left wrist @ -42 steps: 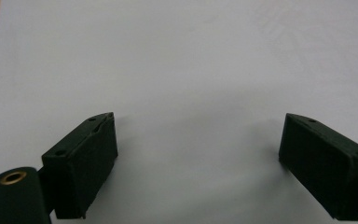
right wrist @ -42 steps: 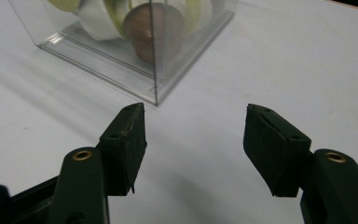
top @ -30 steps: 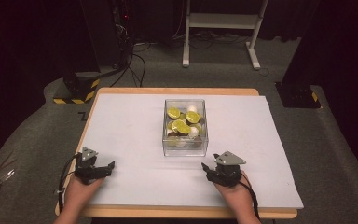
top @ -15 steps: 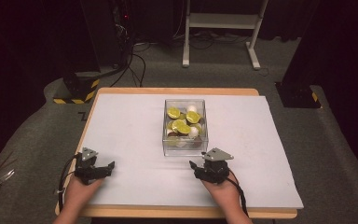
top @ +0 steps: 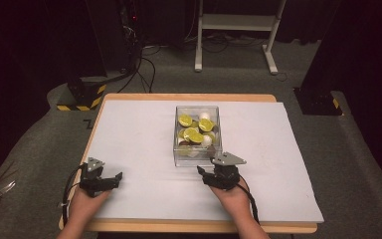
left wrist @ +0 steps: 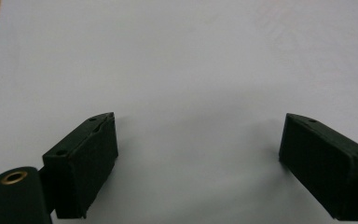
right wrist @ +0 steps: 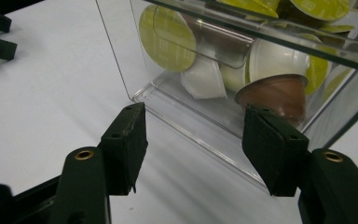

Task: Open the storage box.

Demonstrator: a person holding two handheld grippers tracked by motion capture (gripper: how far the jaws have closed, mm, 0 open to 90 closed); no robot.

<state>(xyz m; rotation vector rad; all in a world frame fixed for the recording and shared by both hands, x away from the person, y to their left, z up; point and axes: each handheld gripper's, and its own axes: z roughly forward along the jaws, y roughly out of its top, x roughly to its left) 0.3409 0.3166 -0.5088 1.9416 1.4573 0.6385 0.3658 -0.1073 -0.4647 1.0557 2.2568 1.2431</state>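
Both grippers' fingers (right wrist: 126, 140) gape empty; clear box (top: 197, 135) runs lengthwise away from right gripper (top: 218, 172).

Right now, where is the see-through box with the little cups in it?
In the high view the clear box sits mid-table on the white mat, just beyond the right gripper; the left gripper rests far off, near the mat's front left corner.
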